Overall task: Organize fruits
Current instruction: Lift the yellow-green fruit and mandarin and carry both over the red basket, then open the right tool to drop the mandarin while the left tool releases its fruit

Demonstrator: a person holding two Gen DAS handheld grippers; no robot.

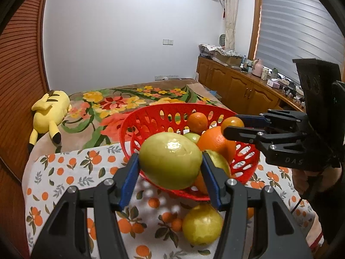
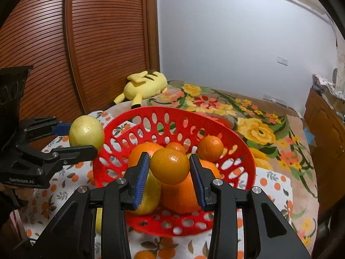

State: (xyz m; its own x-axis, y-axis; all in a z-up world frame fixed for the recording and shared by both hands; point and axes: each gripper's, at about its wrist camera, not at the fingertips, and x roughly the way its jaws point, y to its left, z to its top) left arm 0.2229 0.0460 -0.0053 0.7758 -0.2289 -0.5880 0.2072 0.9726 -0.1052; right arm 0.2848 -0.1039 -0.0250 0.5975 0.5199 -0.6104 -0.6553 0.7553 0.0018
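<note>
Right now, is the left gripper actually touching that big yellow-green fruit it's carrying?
Touching. In the left wrist view, the left gripper has both blue pads pressed against the sides of the yellow-green fruit, which hangs clear above the red basket rim.

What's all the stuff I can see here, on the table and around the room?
Basket: one, red, perforated, on the tablecloth.
Oranges in basket: at least four, one large, small ones behind.
Yellow-green fruit in basket: at least one, beside the large orange.
Lemon on cloth: one, yellow, in front of the basket.
Tablecloth: white, orange-fruit print.
Blanket: floral, behind the table.
Plush toy: one, yellow, lying on the blanket.
Cabinet: wooden, cluttered top, by the window.
Left claw: shut on a yellow-green lemon.
Right claw: shut on a small orange, over the basket.
</note>
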